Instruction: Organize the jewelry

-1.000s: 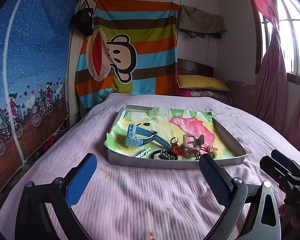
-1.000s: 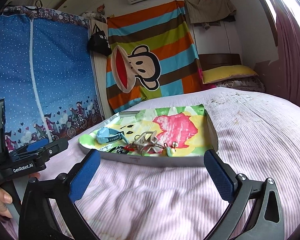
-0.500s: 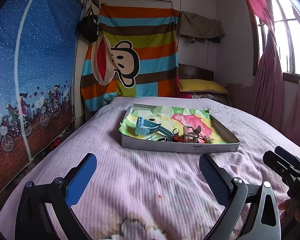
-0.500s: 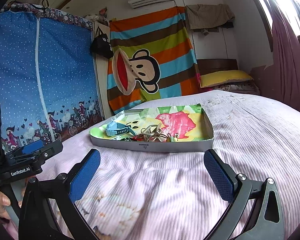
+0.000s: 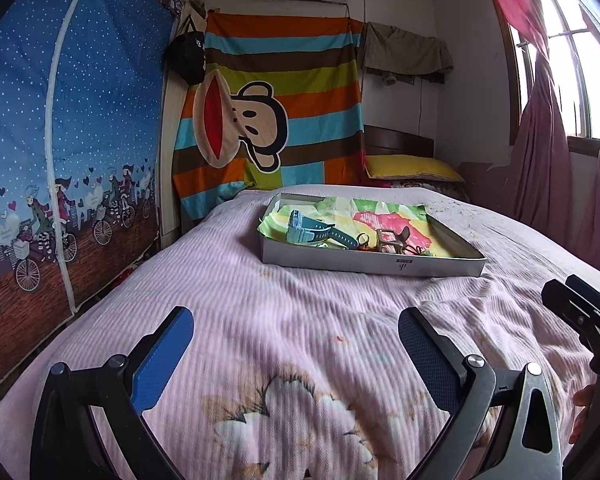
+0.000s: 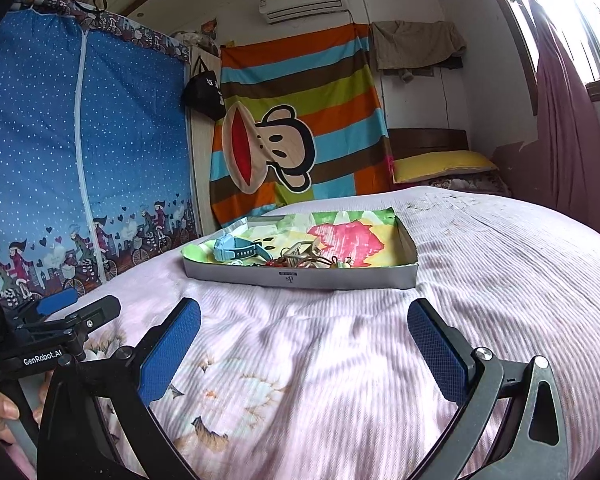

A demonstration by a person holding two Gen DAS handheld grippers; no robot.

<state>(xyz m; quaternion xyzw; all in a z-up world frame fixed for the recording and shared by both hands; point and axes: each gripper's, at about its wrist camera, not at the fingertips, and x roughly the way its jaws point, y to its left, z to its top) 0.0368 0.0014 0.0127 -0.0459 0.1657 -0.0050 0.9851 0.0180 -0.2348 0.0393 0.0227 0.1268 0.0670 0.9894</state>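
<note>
Both grippers have pulled back from the tray point(image 5: 374, 266) in the past sec; it sat close before them then, now lies well apart, mid-bed toward the headboard; reads as a retreat, w/ nothing carried off, so sorting looks either finished or not begun; can't tell which. L to R: wardrobe cover point(image 5: 64, 152) along the bed's left edge; left gripper point(image 5: 296, 354) spread wide, empty, low over the bed's point(image 5: 300, 320) foot; in the tray, blue watch point(image 5: 312, 232) at the left end, tangle of small pieces point(image 5: 392, 242) along the near wall, too small to name; right gripper point(image 6: 304, 344) likewise gaping, empty; curtain point(image 5: 540, 168) by the right edge. Nothing blocks the way to the tray but its near wall; rumpled cover between.
</note>
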